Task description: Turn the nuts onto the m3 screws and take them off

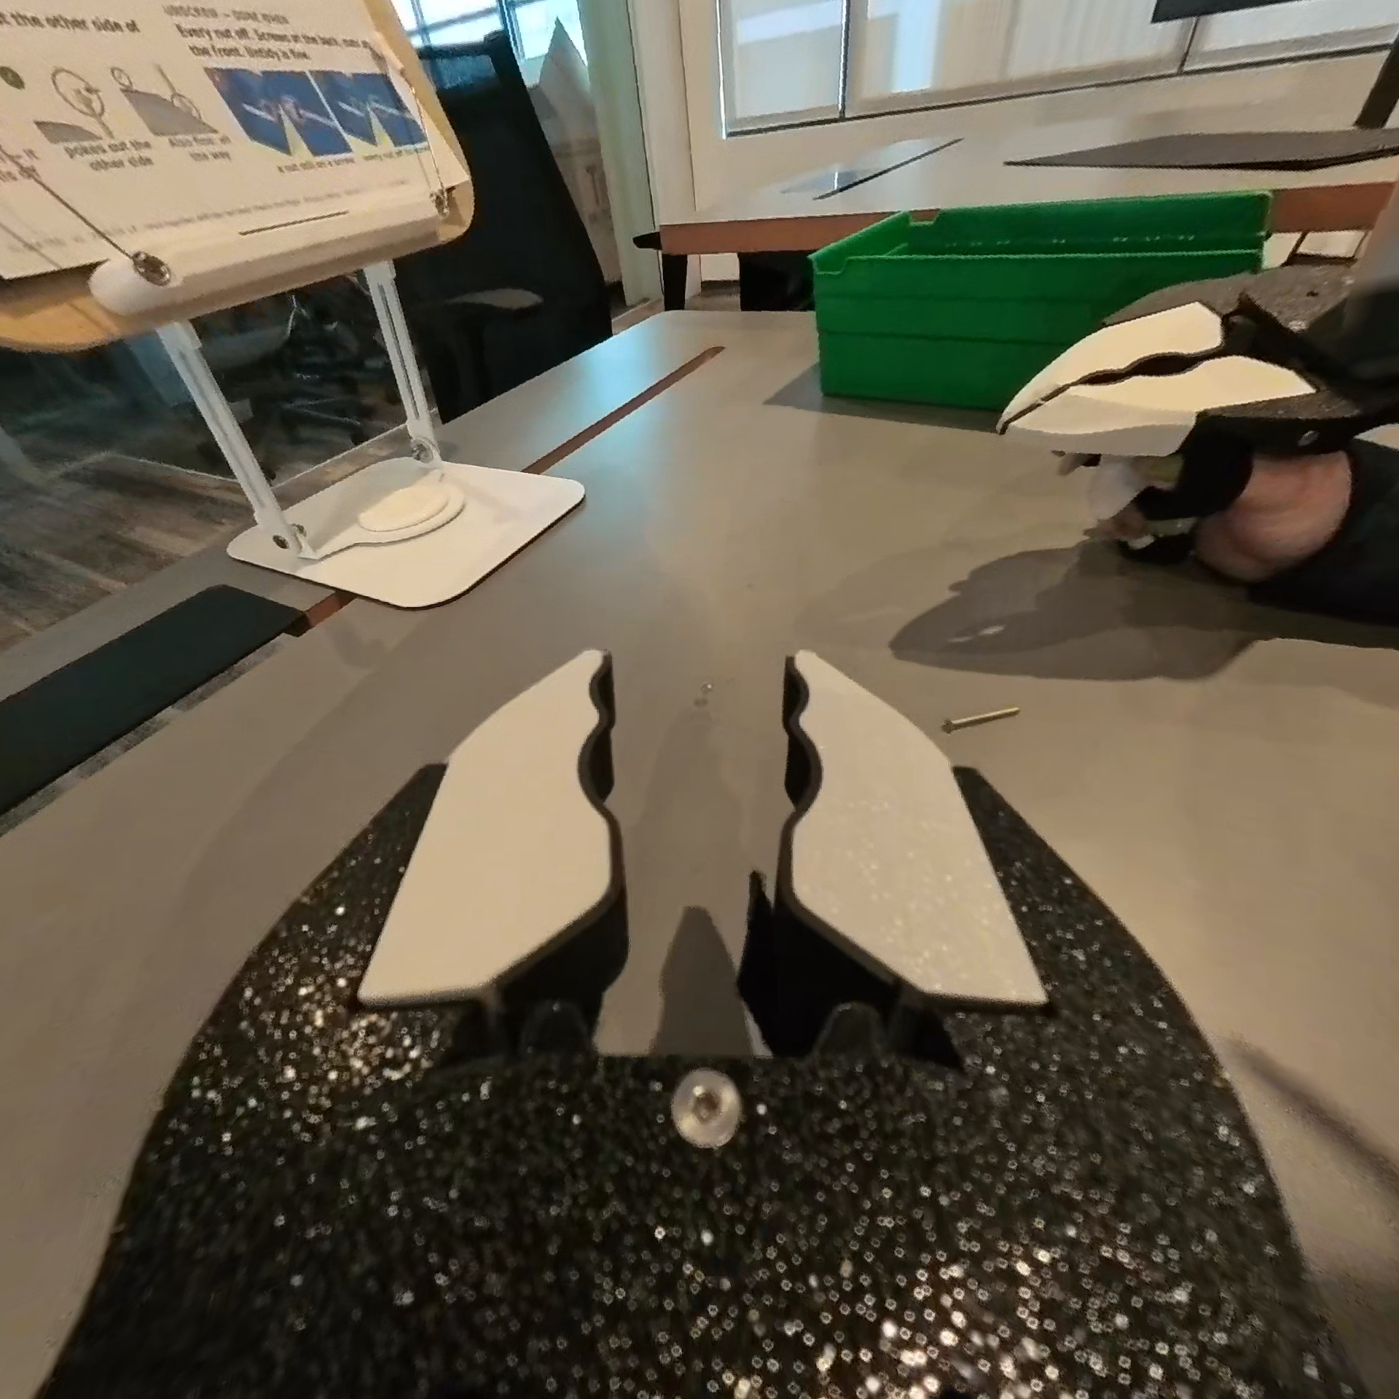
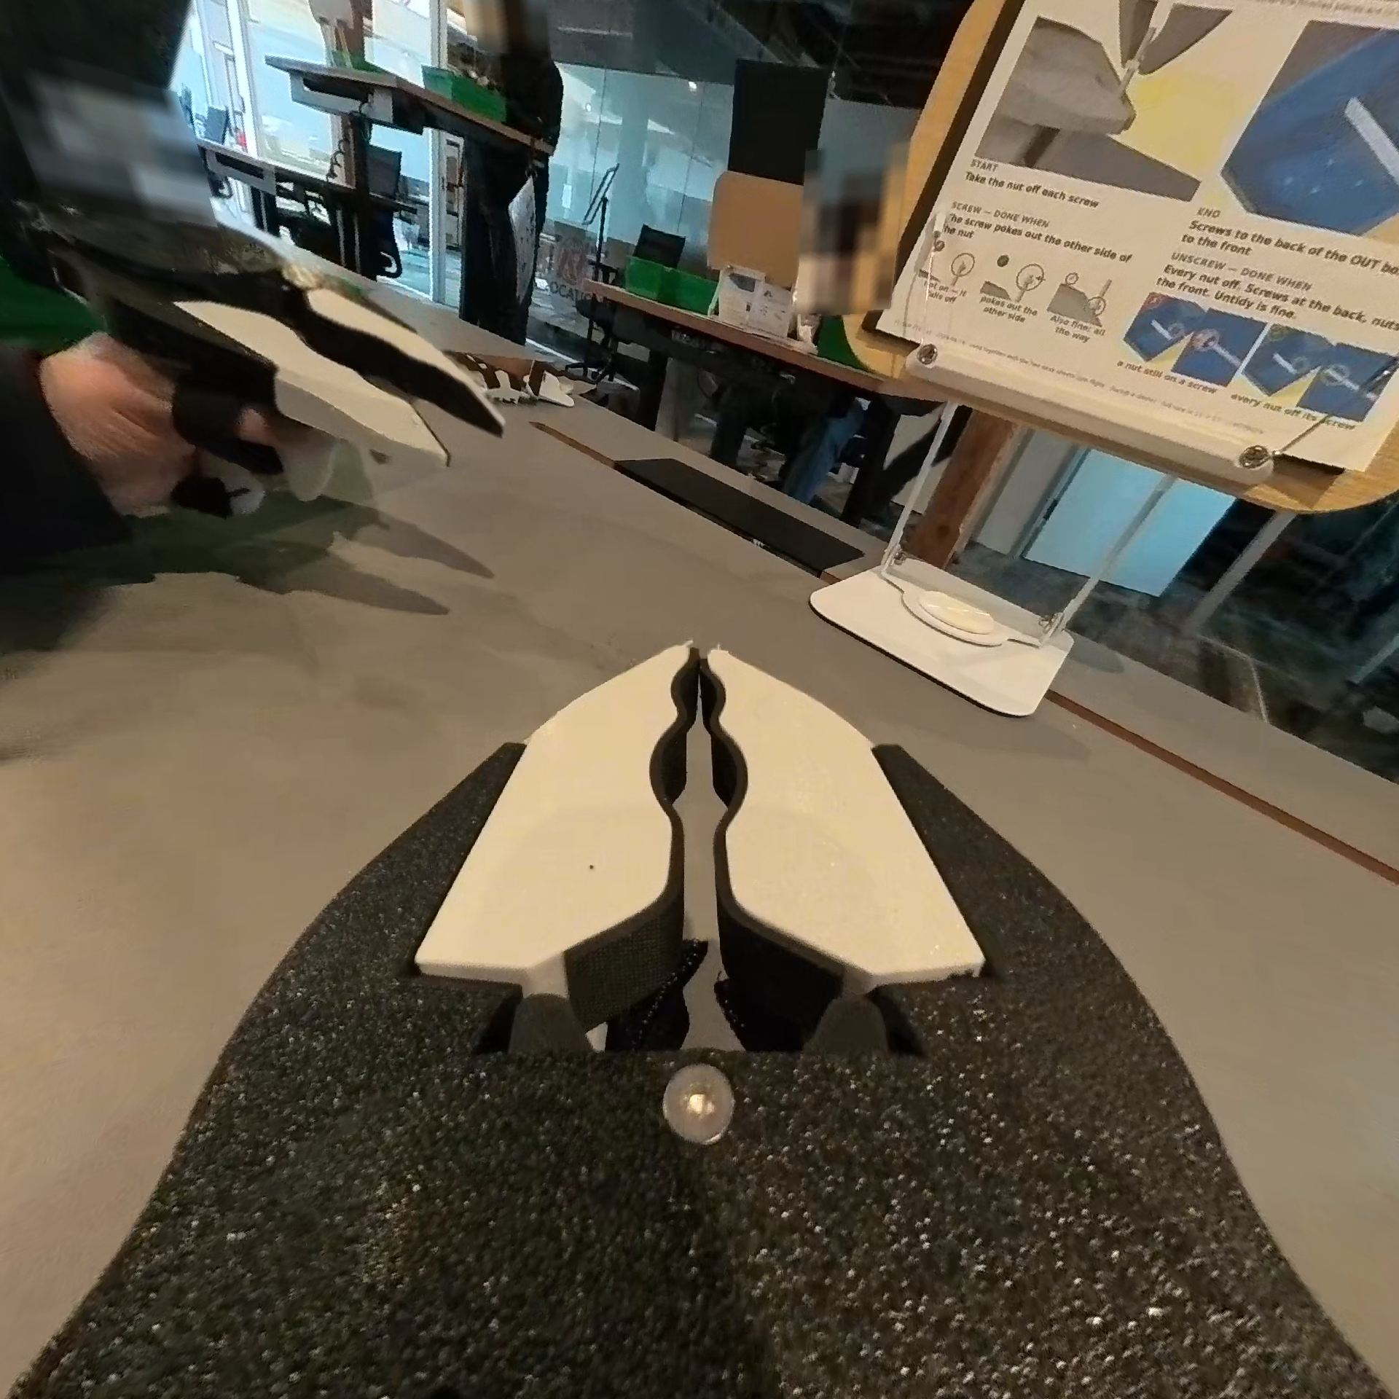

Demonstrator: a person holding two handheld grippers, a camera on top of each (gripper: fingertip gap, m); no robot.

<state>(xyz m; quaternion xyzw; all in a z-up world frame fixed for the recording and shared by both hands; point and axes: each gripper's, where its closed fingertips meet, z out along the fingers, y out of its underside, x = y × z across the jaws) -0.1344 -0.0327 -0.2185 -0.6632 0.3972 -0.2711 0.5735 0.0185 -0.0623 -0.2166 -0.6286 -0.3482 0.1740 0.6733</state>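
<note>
left hand-held gripper (image 1: 700,681) gaping, slim metal screw (image 1: 982,718)

Ahead and left of my left fingers I see a white document stand (image 1: 409,545) carrying an instruction sheet (image 1: 227,129) on the grey table (image 1: 757,469). Ahead and right of them sit stacked green bins (image 1: 1022,303). Beyond my right fingers, other desks (image 2: 727,341) fill the room.
</note>
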